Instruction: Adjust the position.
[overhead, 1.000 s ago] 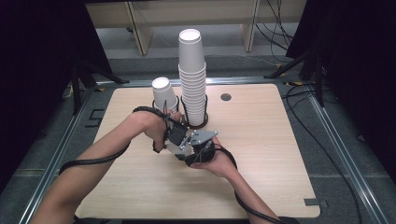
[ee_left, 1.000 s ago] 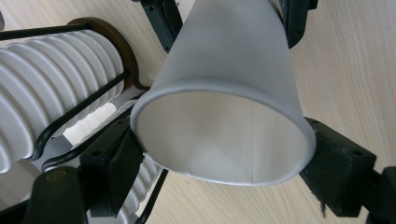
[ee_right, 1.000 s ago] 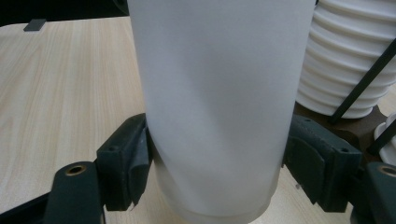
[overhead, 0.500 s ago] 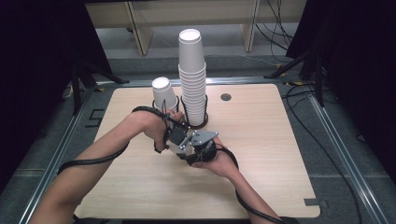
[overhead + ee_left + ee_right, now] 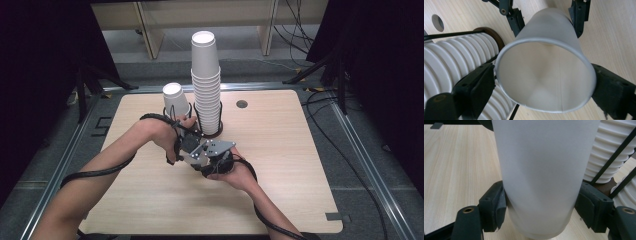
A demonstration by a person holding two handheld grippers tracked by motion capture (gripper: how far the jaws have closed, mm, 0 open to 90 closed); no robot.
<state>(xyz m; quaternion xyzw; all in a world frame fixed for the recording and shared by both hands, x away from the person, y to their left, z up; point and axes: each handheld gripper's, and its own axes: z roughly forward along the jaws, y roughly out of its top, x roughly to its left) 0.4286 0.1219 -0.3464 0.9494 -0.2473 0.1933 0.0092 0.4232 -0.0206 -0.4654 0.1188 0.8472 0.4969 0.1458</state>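
Centre of the high view, just below the tall stack of paper cups (image 5: pixel 206 85) in its wire holder (image 5: pixel 210 131): left gripper (image 5: pixel 186 142) and right gripper (image 5: pixel 212 156) close together over the wooden table (image 5: pixel 300 165).

Middle of the left gripper view: single white paper cup (image 5: pixel 546 65), mouth toward the camera, between the left gripper's black pads (image 5: pixel 477 85); jaws just opening, left pad at the rim or just beside it, right pad hidden behind the rim, firm grip not evident. At the upper edge, the right gripper's jaws on the cup's narrow end.

Centre of the right gripper view: same cup (image 5: pixel 541 175), clenched near its base between both pads (image 5: pixel 496 207), wall slightly dented. At right, ribbed rims of the stack (image 5: pixel 610 147) behind black wires.

Upper left of the stack in the high view: second, shorter pile of cups (image 5: pixel 175 99).
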